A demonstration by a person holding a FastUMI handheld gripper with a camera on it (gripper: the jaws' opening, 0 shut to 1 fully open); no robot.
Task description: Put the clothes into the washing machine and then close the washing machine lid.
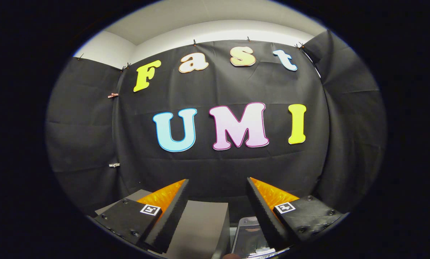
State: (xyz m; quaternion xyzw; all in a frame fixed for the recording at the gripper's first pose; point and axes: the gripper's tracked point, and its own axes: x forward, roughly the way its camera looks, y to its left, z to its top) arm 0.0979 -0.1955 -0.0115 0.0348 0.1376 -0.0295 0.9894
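Jaws spread and empty above a grey box [200, 226], gripper [218, 181] facing the booth wall [218, 86].

Ahead of you hangs the black cloth wall [215, 165] of the booth, creased in long horizontal folds and pinned along its top edge with small clips [194, 42]. More black cloth [81, 118] closes in the left side and another panel [352, 126] the right, each meeting the far wall at a corner. Above the cloth you see a plain white wall [222, 30] and a pale ceiling [200, 14], evenly lit.
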